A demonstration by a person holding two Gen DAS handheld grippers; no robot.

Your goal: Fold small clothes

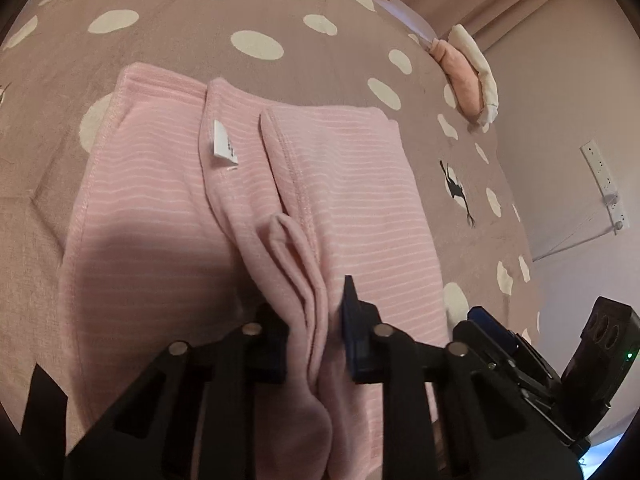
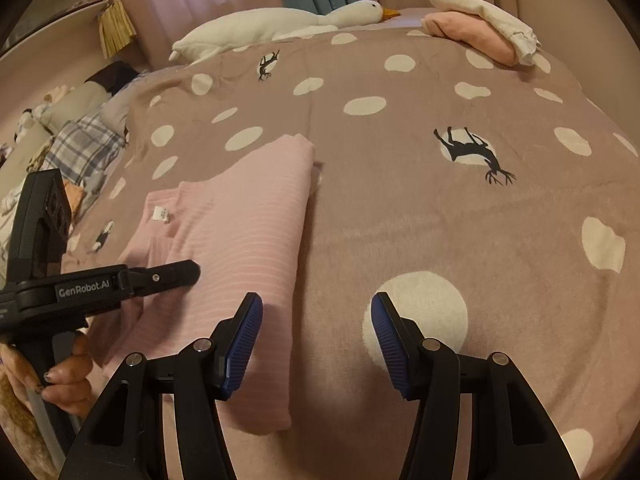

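A pink striped garment lies partly folded on the bedspread, with a white label showing near its top. My left gripper is shut on a bunched fold of the garment at its near edge. In the right wrist view the garment lies at the left, with the left gripper over it. My right gripper is open and empty, just above the garment's right edge and the bedspread.
The mauve bedspread has white spots and black deer. A pile of folded pink and white clothes sits at the far right. A white goose plush lies along the far edge. Cluttered bedding lies at the left.
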